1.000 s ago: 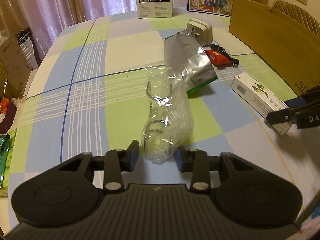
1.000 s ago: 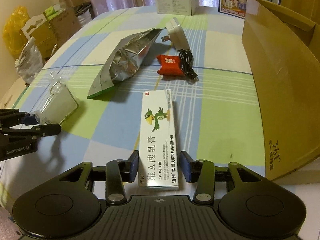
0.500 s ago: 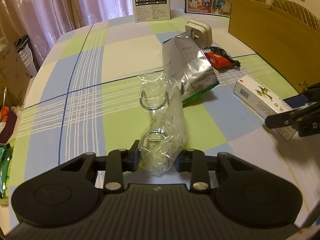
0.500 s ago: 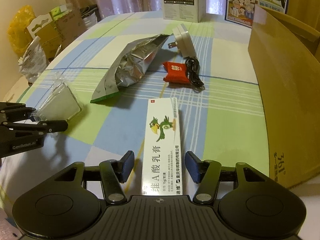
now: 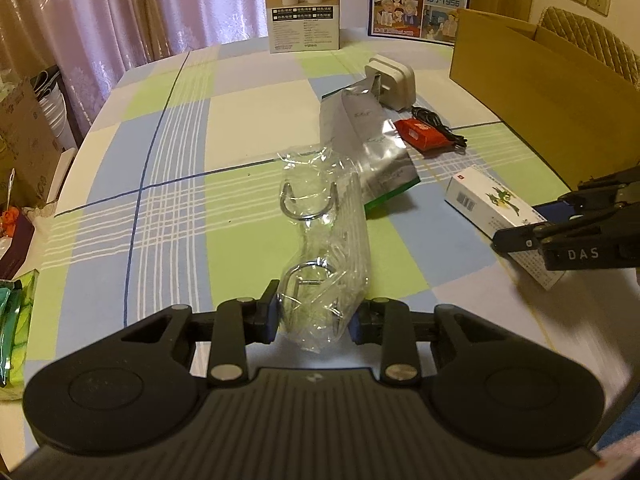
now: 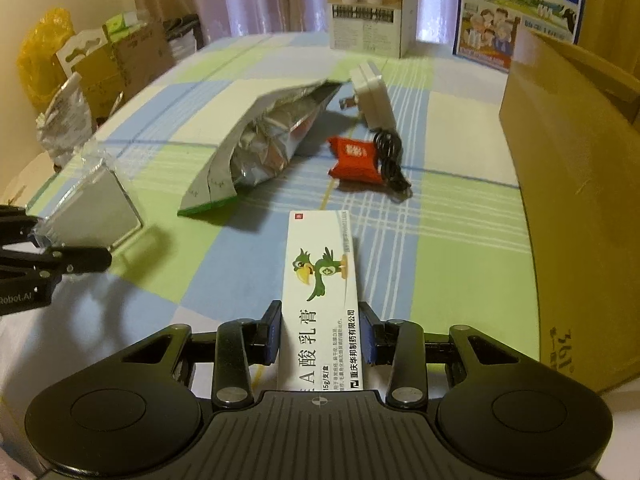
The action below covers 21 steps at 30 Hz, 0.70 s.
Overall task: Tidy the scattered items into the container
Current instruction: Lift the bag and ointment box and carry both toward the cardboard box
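My left tongs [image 5: 313, 314] are clamped on the near end of the clear plastic bag [image 5: 325, 252] of metal hooks, which runs toward 12 o'clock on the checked tabletop [image 5: 168, 184]. My right tongs [image 6: 320, 334] have just been closing, pads now against the sides of the white ointment box [image 6: 320, 292]. Beyond it at 12 o'clock lie the red packet [image 6: 354, 158] with the black cable [image 6: 390, 160], the silver foil pouch [image 6: 264, 148] and the white charger [image 6: 372, 96]. The cardboard container [image 6: 576, 184] stands at 2 o'clock.
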### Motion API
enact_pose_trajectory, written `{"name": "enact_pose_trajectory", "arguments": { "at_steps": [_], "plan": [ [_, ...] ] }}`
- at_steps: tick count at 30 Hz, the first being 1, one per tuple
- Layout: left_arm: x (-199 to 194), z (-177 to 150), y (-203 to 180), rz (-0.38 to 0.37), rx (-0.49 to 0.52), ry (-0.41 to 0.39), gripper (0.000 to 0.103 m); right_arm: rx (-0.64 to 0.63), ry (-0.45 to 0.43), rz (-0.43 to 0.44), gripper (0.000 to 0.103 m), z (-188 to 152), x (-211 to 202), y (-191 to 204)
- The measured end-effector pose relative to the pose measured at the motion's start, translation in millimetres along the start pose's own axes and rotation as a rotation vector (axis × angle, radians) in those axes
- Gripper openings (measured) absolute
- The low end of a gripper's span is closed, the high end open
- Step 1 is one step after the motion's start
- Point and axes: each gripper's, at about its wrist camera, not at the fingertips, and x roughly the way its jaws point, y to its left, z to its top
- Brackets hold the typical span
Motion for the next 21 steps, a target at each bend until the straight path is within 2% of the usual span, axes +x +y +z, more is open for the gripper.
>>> {"name": "enact_pose_trajectory", "arguments": {
  "at_steps": [4,21],
  "plan": [
    [-8,4,-3,0.003,0.003,-0.008,0.027,0.013,-0.051,-0.007,0.035,2,-15,-2],
    [-67,26,-31,0.008,-0.007,-0.057,0.027,0.042,-0.149,0.005,0.035,22,-82,5]
  ]
}}
